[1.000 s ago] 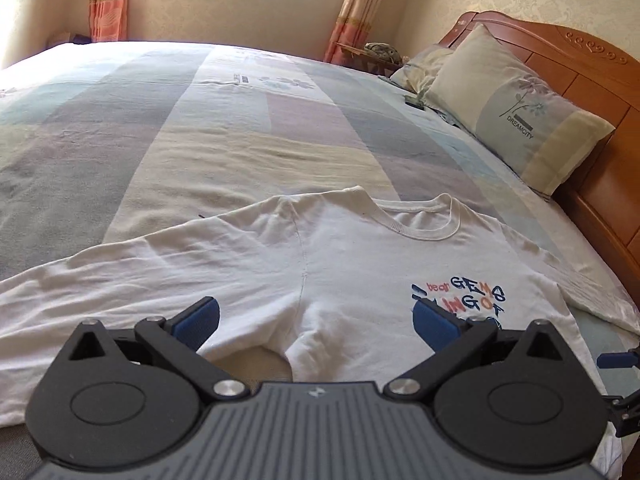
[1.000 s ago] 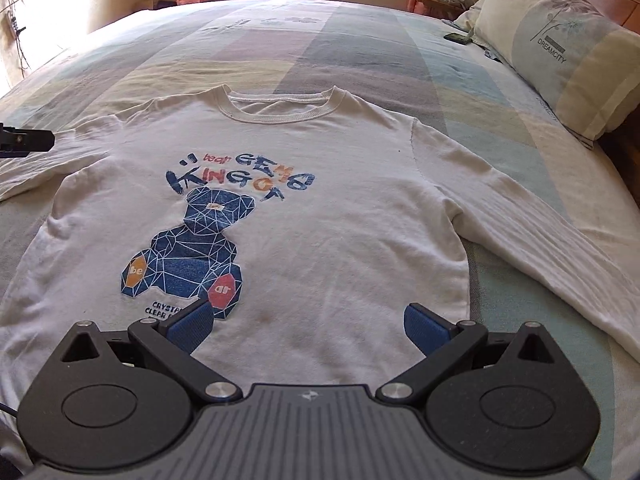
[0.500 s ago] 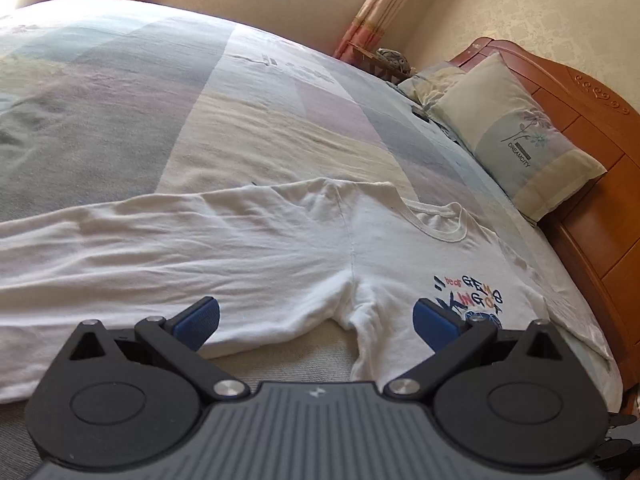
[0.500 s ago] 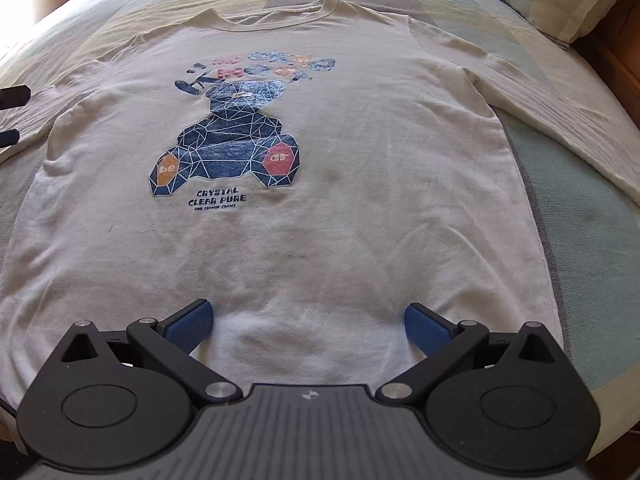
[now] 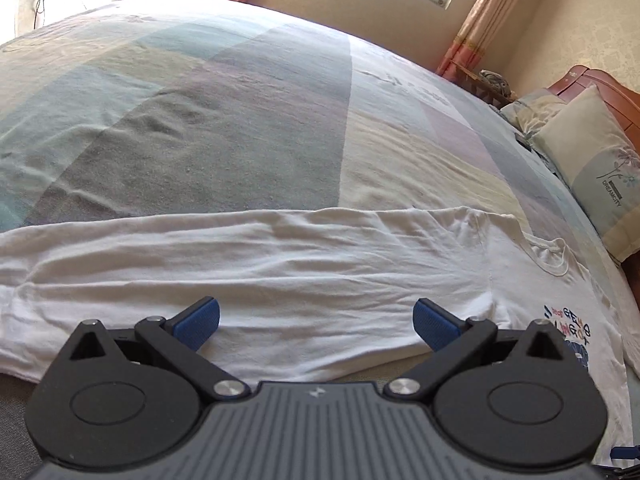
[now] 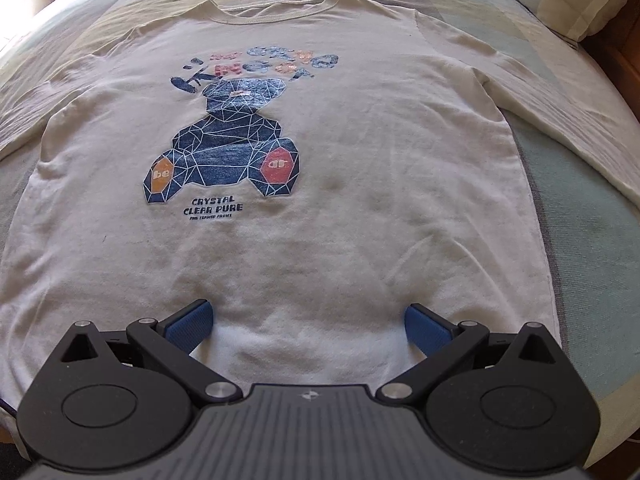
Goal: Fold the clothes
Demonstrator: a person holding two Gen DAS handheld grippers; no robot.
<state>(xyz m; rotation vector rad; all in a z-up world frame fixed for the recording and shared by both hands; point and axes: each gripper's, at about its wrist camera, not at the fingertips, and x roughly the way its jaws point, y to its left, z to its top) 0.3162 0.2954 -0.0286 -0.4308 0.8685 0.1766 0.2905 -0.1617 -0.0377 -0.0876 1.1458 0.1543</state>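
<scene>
White long-sleeved cotton shirt (image 6: 360, 200) lies flat, print side up, on a bed covered with a pastel patchwork bedspread (image 5: 240, 120). Neckline points toward the far edge of the bed.

Right wrist view: right gripper (image 6: 307, 326), black frame with blue pads, sits low over the bottom hem, near mid-width. Jaws spread wide, nothing between them but flat cloth; whether the pads touch the fabric cannot be told. This view alone gives the whole front: ribbed collar (image 6: 276, 10), a blue faceted bear print (image 6: 232, 144) with one orange and one red foot patch, and the words "CRYSTAL CLEAR PURE" under it. One sleeve (image 6: 560, 92) runs off diagonally to the right. A faint greyish smudge marks the cloth right of the bear.

Left wrist view: left gripper (image 5: 316, 326) is over the other sleeve (image 5: 240, 264), which lies stretched across the frame, wrinkled lengthwise. Jaws spread wide, holding nothing. Of the print only a sliver of lettering shows at right. This view alone shows the room: a window with orange-striped curtains (image 5: 476, 20), a pale cushion with a flower motif (image 5: 592, 168) against a reddish wooden headboard (image 5: 616, 92), and a large stretch of bare bedspread beyond the sleeve.
</scene>
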